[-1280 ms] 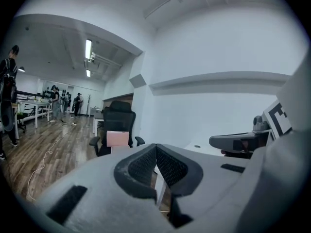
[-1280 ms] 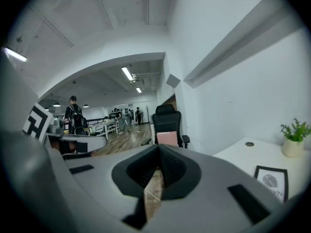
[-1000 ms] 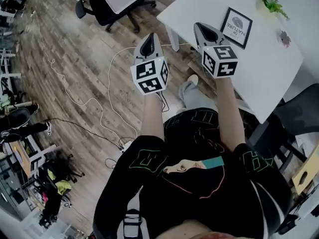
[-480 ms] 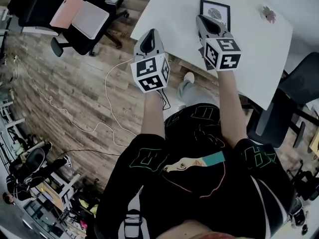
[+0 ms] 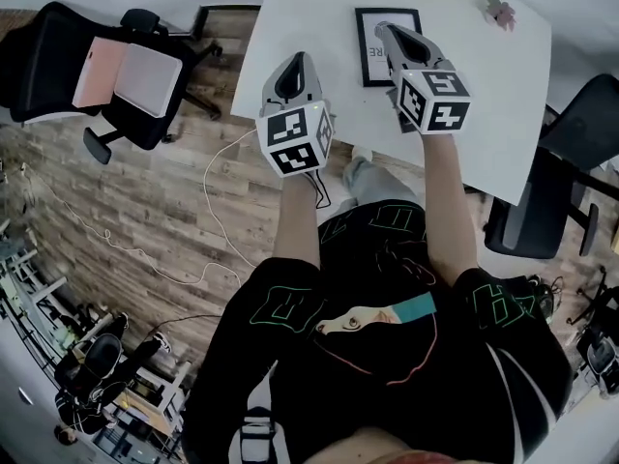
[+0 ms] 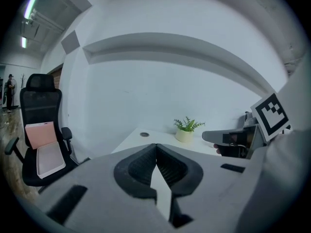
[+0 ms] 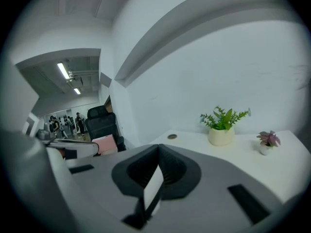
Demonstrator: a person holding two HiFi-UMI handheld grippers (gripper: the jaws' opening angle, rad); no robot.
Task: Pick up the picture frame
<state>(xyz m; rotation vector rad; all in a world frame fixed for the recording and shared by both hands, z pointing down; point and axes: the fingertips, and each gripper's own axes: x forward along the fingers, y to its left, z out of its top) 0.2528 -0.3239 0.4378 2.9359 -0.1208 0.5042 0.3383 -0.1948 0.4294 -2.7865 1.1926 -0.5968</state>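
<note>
The picture frame (image 5: 371, 54), black-edged with a white print, lies flat on the white table (image 5: 484, 95) in the head view. My right gripper (image 5: 384, 29) is shut and empty, and its tip hangs over the frame's upper part, hiding a strip of it. To the frame's left, my left gripper (image 5: 298, 58) hovers above the table, also shut and empty. Neither gripper view shows the frame. The left gripper view shows shut jaws (image 6: 156, 147) with the right gripper (image 6: 228, 139) beside them. In the right gripper view the jaws (image 7: 158, 149) are shut too.
A potted green plant (image 7: 222, 125) and a small pink plant (image 7: 266, 142) stand at the table's far side by the wall. A black office chair (image 5: 116, 75) is left of the table and another (image 5: 542, 191) at its right. Cables (image 5: 218, 191) run over the wooden floor.
Both grippers have swung over the table toward the frame. The right one's tip now overlaps the frame, and the left one has come from above the floor to above the table. Both stayed shut.
</note>
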